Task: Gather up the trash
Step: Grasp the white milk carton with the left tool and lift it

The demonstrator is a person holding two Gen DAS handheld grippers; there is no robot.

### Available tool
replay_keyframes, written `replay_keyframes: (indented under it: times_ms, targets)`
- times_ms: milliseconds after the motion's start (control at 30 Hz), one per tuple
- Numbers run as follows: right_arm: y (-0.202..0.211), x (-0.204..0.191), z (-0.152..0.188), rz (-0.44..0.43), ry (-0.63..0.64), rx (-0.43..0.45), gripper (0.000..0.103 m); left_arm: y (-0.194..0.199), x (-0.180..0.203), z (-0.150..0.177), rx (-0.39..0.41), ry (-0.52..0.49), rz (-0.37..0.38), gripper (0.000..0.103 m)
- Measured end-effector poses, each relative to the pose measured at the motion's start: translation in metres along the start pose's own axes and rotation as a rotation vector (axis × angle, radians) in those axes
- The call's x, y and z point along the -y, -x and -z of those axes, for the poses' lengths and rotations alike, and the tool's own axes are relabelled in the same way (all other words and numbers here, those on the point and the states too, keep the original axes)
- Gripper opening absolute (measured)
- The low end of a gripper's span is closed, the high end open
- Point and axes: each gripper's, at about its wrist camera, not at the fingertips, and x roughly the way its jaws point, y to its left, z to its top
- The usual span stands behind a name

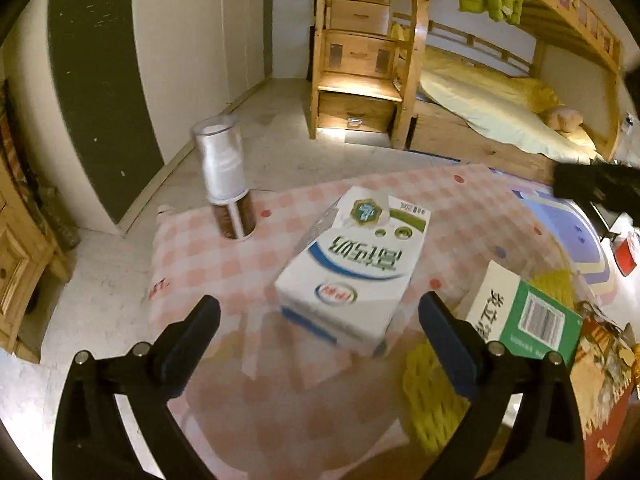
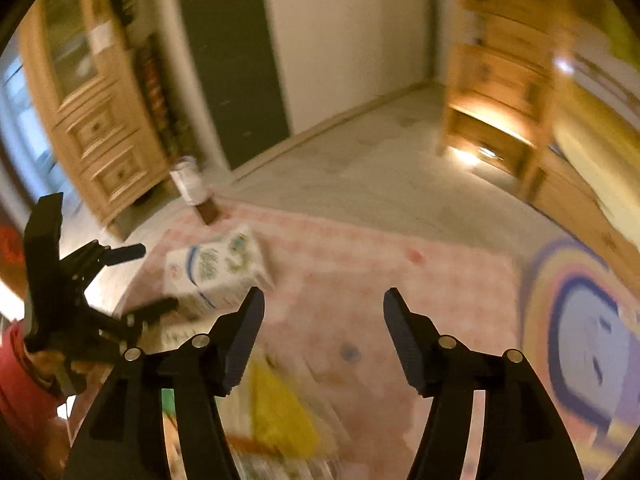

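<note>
Trash still lying loose: milk carton [image 1: 352, 268] and green box [image 1: 524, 312] on checked cloth [image 1: 200, 248]; left hand-held gripper [image 1: 320, 320] gaping wide, right hand-held gripper [image 2: 324, 312] partly open, both holding nothing.

Glossy printed cardboard milk carton [image 1: 352, 264] on matt checked cloth [image 1: 224, 276].

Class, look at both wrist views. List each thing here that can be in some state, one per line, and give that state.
left gripper: open, holding nothing.
right gripper: open, holding nothing.
milk carton: lying on its side on the pink checked cloth, ahead of the left gripper.
clear-capped bottle: upright, cap on.
green and white box: tilted, on the cloth's right side.
yellow foam net: lying loose.
</note>
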Motion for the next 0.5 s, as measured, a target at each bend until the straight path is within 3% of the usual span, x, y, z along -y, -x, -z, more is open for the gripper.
replay_keyframes:
  times_ms: [100, 267, 400, 500]
  targets:
    - [0.011, 0.023, 0.028, 0.048, -0.101, -0.002, 0.063, -0.013, 0.002, -0.003, -0.017, -0.012, 0.01, 0.096]
    - [0.012, 0.042, 0.049, -0.011, -0.221, 0.027, 0.063, -0.032, -0.002, -0.003, -0.059, 0.007, 0.013, 0.096]
    - [0.007, 0.041, 0.054, -0.004, -0.209, 0.014, 0.063, -0.036, -0.008, -0.006, -0.06, 0.048, 0.052, 0.095]
    - [0.007, 0.044, 0.057, -0.015, -0.212, 0.017, 0.063, -0.034, -0.004, -0.009, -0.037, 0.034, 0.069, 0.076]
